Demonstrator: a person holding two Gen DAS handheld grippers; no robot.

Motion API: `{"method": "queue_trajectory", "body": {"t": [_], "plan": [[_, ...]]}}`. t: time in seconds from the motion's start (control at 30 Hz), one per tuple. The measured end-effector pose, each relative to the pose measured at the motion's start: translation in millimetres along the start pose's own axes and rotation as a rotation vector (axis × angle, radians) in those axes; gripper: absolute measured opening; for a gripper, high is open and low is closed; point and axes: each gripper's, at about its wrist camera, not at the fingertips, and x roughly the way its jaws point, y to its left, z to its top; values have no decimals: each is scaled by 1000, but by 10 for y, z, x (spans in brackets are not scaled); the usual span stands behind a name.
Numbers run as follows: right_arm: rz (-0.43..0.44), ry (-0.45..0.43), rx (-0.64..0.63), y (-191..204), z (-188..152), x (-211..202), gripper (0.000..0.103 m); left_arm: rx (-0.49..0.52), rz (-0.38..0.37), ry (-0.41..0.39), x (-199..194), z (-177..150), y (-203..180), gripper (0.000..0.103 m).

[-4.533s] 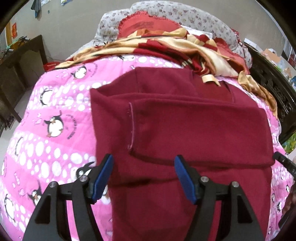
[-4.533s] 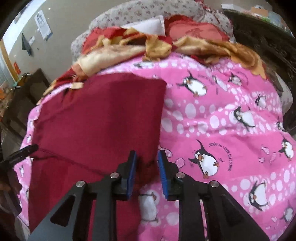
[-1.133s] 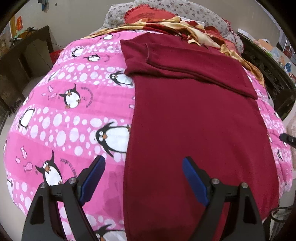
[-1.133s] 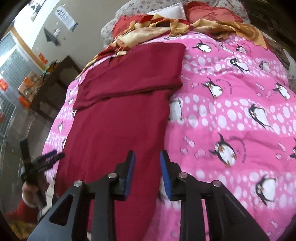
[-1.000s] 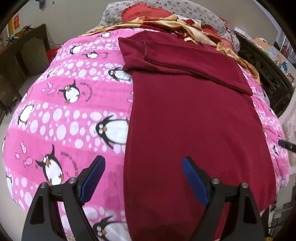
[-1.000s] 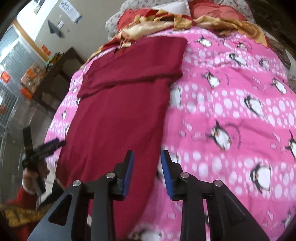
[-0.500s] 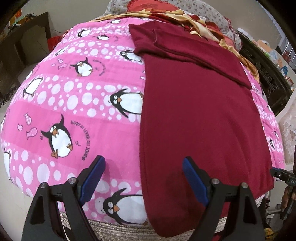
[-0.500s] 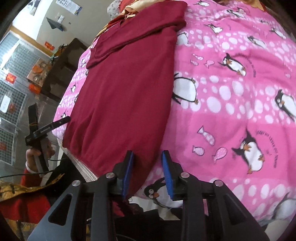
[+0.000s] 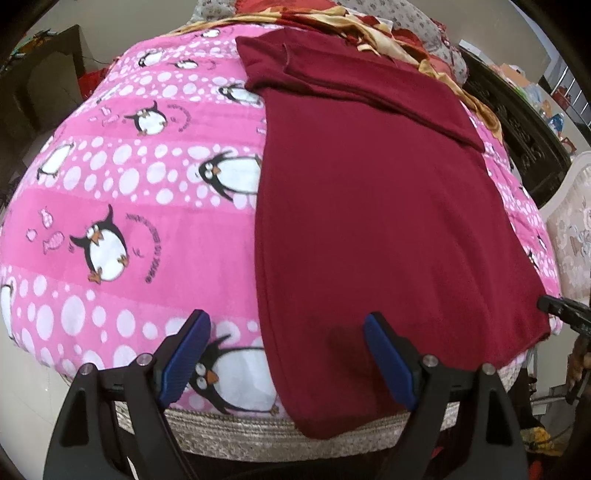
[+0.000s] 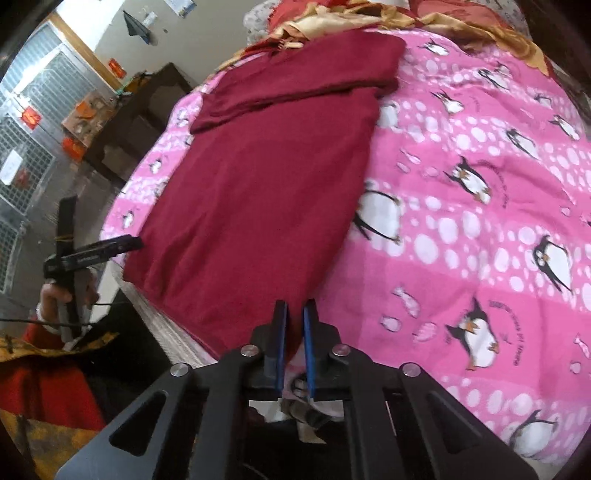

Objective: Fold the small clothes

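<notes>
A maroon garment [image 9: 369, 221] lies flat on the pink penguin blanket [image 9: 110, 221], its top part folded down at the far end. My left gripper [image 9: 286, 332] hangs open above the garment's near left hem corner, and one blue pad is over cloth while the other is over the blanket. In the right wrist view the same garment [image 10: 258, 184] runs down to my right gripper [image 10: 294, 314], whose jaws stand narrow with the near right hem corner pinched between them. The left gripper [image 10: 92, 251] shows at the garment's other corner, held by a hand.
The blanket [image 10: 480, 184] covers a bed whose woven mat edge [image 9: 258, 432] runs just under the grippers. A red-and-gold cloth heap [image 9: 369, 29] and a floral pillow lie at the head. Dark wooden furniture [image 10: 140, 110] stands to the left, a carved dark frame [image 9: 517, 129] to the right.
Both grippers have drawn back to the bed's near edge, at the garment's hem. The right jaws have narrowed onto the hem corner. The left jaws stay wide.
</notes>
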Motion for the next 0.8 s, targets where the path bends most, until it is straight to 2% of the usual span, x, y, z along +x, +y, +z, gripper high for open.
{"method": "queue_trajectory", "body": {"t": [0.13, 0.27, 0.33, 0.37, 0.5, 0.63, 0.7, 0.8], "plan": [[44, 11, 46, -69, -71, 112, 35, 30, 23, 11, 43, -31, -20, 89], [122, 1, 97, -120, -68, 122, 48, 34, 25, 23, 56, -11, -25, 89], [140, 5, 87, -97, -70, 118, 50, 25, 16, 27, 56, -4, -9, 88], [144, 9, 77, -69, -77, 121, 50, 21, 14, 27, 52, 2, -1, 87], [142, -6, 16, 38, -61, 82, 50, 12, -16, 24, 14, -9, -19, 65], [157, 19, 17, 31, -39, 168, 50, 43, -5, 31, 38, -12, -70, 61], [172, 41, 43, 4, -60, 246, 50, 36, -15, 35, 39, -4, -62, 61], [208, 23, 75, -31, -69, 253, 51, -3, -40, 45, 45, 3, -8, 64]]}}
